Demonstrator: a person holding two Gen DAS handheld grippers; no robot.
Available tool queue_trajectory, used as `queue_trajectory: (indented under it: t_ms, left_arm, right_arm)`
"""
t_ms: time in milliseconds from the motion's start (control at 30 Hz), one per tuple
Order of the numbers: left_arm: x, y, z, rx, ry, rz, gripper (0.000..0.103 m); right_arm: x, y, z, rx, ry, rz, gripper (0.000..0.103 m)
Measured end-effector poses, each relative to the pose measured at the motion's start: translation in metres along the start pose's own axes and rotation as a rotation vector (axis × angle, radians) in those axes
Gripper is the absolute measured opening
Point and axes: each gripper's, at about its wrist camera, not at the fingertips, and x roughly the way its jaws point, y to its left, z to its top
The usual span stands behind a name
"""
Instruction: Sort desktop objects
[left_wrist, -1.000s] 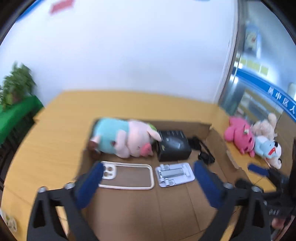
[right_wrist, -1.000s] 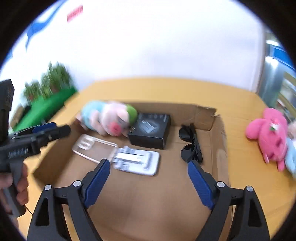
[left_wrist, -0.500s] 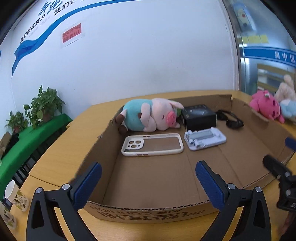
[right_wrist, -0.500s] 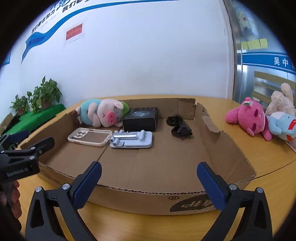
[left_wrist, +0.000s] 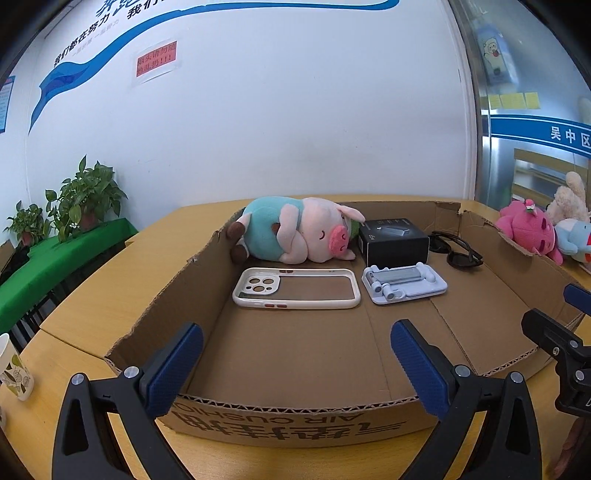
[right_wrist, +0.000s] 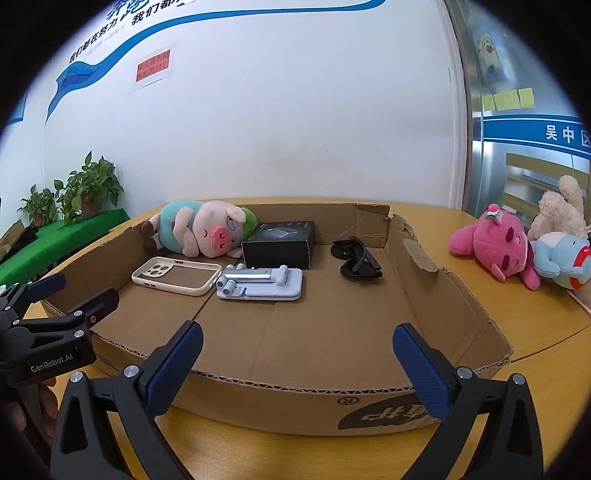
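Note:
A shallow cardboard box lies on the wooden table. In it lie a plush pig, a white phone case, a folded grey phone stand, a black box and black sunglasses. My left gripper is open and empty just in front of the box's near wall. My right gripper is open and empty, also before the near wall, to the right of the left one.
Pink, beige and blue plush toys lie on the table right of the box. A paper cup stands at the table's left edge. Potted plants stand on a green-covered bench at the left.
Both grippers have pulled back and down from above the box to a low position in front of its near wall. The objects in the box have not moved.

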Motion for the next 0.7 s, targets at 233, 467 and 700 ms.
queue_trajectory:
  t_ms: [233, 467, 700]
  left_arm:
    - [0.0002, 0.0007, 0.0011, 0.001, 0.000, -0.001, 0.103]
    - [0.0007, 0.0001, 0.0021, -0.001, 0.003, 0.004, 0.103]
    - [0.0007, 0.0002, 0.0026, -0.002, 0.003, 0.004, 0.103]
  right_arm:
    - [0.0002, -0.0010, -0.0004, -0.001, 0.000, -0.001, 0.103]
    - [-0.0002, -0.0005, -0.0004, -0.001, 0.001, 0.000, 0.103]
    - [0.0001, -0.0011, -0.0003, -0.001, 0.001, 0.000, 0.103]
